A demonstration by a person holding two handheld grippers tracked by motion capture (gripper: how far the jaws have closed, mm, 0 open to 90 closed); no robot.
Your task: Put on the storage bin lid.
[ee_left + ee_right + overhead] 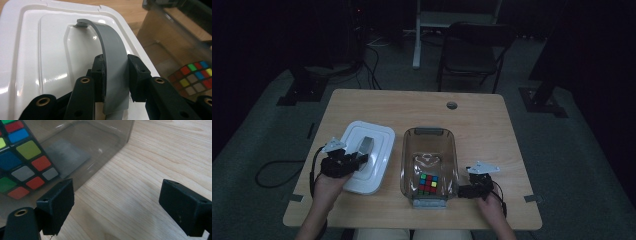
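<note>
A white lid (379, 135) lies on the table's left half, and its grey strap handle (366, 146) arches up from it. My left gripper (357, 159) is shut on that handle (110, 52); in the left gripper view the black pads (136, 72) press its two sides, with the gripper (116, 68) over the lid (32, 50). A clear brownish bin (429, 132) stands mid-table holding a colourful puzzle cube (428, 184). My right gripper (460, 190) is open beside the bin's near right corner. In the right gripper view the gripper (120, 202) has only bare wood between its fingers, next to the bin wall (100, 142) and cube (20, 162).
The wooden table (492, 140) has a round cable hole (452, 105) near its far edge. A dark chair (472, 50) and a white stand leg (417, 45) are on the floor beyond it. The puzzle cube (195, 77) shows through the bin in the left gripper view.
</note>
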